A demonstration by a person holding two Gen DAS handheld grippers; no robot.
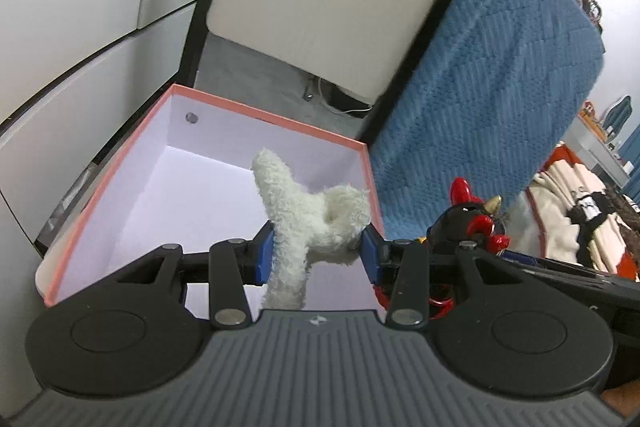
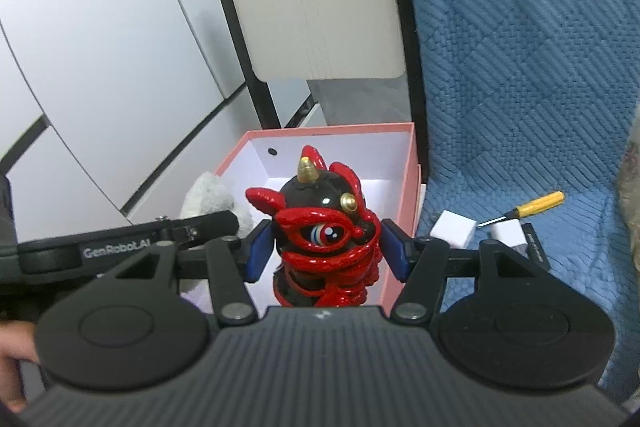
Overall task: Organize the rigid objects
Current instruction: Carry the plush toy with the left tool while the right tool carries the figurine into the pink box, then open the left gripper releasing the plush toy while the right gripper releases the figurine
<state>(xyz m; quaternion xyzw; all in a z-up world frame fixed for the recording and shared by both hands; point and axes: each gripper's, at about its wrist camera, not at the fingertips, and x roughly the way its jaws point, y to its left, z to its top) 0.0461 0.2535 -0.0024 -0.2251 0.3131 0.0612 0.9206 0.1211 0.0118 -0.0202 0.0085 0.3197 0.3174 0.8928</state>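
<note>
Both carrying toys over the pink box (image 1: pixel 120 163): left hand-held gripper (image 1: pixel 316 251) clenching white plush (image 1: pixel 308 211), right hand-held gripper (image 2: pixel 326 251) clenching red lion figurine (image 2: pixel 320 227). Next, prob. lowering inside & releasing.

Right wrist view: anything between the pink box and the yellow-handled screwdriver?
Yes, in the right wrist view: a small white block on the blue quilt sits between the pink box and the screwdriver.
</note>
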